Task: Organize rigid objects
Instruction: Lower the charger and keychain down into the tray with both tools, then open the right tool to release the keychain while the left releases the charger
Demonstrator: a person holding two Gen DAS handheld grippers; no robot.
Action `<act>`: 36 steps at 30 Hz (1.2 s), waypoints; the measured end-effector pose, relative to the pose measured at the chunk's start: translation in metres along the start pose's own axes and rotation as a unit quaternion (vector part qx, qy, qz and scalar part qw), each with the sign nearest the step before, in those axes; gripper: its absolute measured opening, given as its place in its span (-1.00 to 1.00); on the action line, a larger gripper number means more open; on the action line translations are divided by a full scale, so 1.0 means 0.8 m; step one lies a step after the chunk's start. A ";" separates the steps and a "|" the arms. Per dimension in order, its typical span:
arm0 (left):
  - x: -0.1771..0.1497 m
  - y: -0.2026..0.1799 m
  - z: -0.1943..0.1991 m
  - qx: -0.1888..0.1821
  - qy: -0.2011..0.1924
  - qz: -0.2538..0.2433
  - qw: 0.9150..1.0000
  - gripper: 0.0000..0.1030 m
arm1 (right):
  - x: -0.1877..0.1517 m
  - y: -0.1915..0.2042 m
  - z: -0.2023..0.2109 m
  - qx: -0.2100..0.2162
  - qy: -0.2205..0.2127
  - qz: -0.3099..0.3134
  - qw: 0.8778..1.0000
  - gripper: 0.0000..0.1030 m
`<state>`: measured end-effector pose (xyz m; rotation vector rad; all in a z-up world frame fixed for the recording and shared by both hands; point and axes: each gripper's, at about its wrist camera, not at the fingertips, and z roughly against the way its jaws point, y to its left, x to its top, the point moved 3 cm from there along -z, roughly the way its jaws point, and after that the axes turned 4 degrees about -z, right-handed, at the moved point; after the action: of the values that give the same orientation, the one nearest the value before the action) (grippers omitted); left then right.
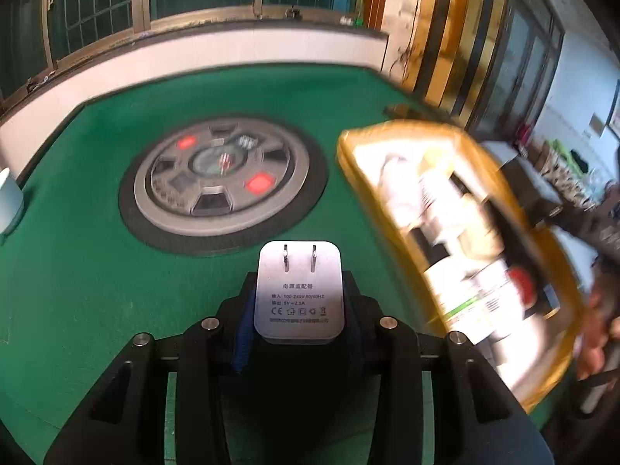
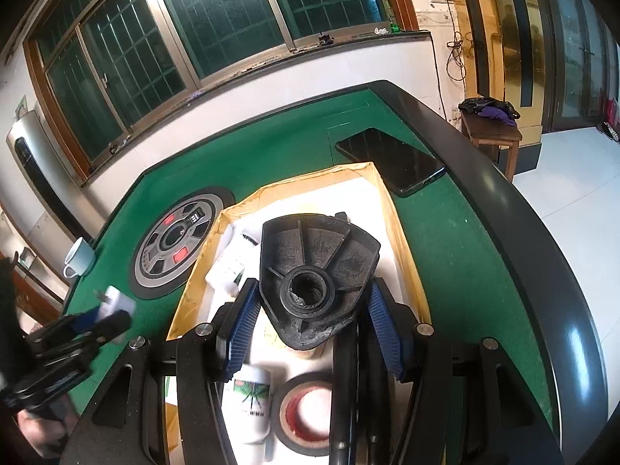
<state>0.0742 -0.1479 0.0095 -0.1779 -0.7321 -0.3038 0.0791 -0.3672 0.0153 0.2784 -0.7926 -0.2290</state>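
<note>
My left gripper is shut on a white two-prong power adapter, held above the green table with its label facing the camera. In the right wrist view the same adapter shows at the far left, beside the open cardboard box. My right gripper hovers over that box. Its blue pads press both sides of a black fan-shaped plastic part with a round hub. In the left wrist view the box is a blur on the right.
The box holds a white bottle, a black tape roll and white packets. A black phone lies behind the box. A grey centre disc and a white cup stand to its left. A person's hand is at the lower left.
</note>
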 end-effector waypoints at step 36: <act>0.002 -0.192 0.003 -0.072 0.010 -0.115 0.991 -0.27 | 0.042 -0.015 -0.047 -0.035 0.056 0.010 0.998 0.02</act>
<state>0.0232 -0.2923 0.0205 -0.2274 -0.7121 -0.5782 0.1285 -0.3825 0.0087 0.2147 -0.6754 -0.2195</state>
